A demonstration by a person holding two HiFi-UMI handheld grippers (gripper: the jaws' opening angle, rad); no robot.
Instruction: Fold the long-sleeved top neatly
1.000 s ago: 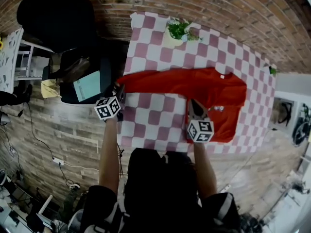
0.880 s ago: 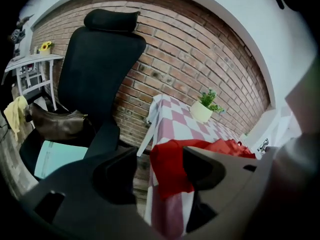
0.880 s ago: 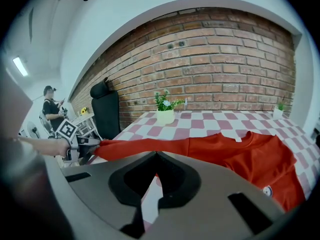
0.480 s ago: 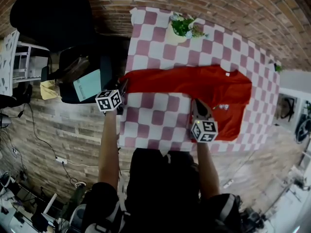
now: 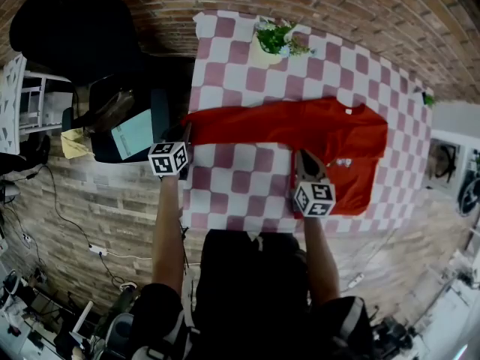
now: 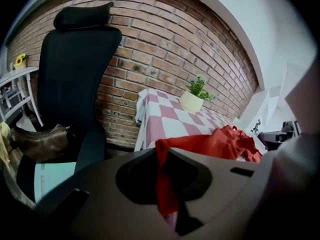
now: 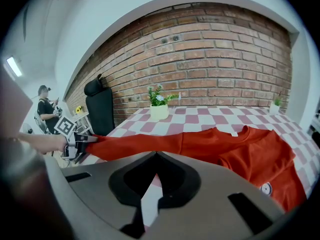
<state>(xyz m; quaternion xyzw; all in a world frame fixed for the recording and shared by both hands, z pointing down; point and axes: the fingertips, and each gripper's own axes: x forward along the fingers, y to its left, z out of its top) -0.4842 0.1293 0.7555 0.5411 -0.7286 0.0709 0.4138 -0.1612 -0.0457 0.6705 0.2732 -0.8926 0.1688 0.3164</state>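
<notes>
Left tongs [image 5: 185,139] just closed on sleeve [image 5: 225,124] of red top [image 5: 341,145]; right tongs [image 5: 301,163] shut (empty); pot [image 5: 264,54] holds plant [image 5: 279,37].

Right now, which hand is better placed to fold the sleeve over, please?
Left: the left gripper has just closed on the sleeve cuff; the right gripper sits shut by the shirt body.

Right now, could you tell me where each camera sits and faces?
Head view: on the head, looking steeply down at table and red top; arms, left gripper, right gripper show.
Left gripper view: on that gripper, facing chair and brick wall; jaws just closing on the sleeve.
Right gripper view: on that gripper, facing across the table; jaws shut.
All share the potted plant.
</notes>
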